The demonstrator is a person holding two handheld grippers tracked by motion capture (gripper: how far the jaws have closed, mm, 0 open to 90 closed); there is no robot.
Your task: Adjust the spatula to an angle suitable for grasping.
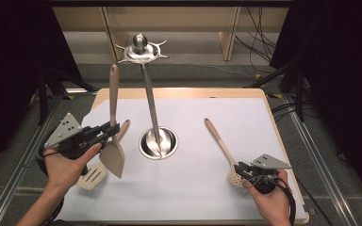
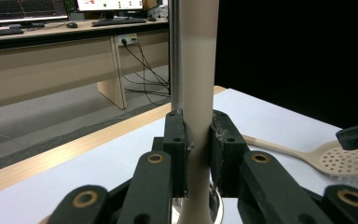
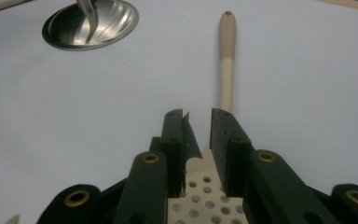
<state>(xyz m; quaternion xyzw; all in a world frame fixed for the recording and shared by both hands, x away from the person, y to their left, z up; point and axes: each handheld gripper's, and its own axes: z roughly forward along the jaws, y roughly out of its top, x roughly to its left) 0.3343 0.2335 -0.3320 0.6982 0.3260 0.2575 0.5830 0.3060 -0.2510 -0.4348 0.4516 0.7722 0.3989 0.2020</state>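
- Clamping a beige spatula by its smooth, rounded handle, the left claw holds it upright above the surface; in the left gripper view both black pads press flat against the handle.
- The spatula's broad, solid blade hangs down with its tapered tip near the white sheet, while the long handle rises toward the far edge.
- A second beige utensil, a slotted turner, lies flat just beside and partly under the held blade, its handle passing behind the left claw.
- The right claw stands a little apart over the bowl of a beige skimmer spoon, a flat round head pierced with many small holes; its pads straddle the spoon's neck without pressing it, so it is open.
- The skimmer lies flat on the sheet at the right, its slim handle ending in a rounded knob.
- A polished steel rack stands mid-surface: a shiny dished round base, a thin pole, and a star-shaped hooked top.
- It sits between the two claws, well apart from the skimmer.
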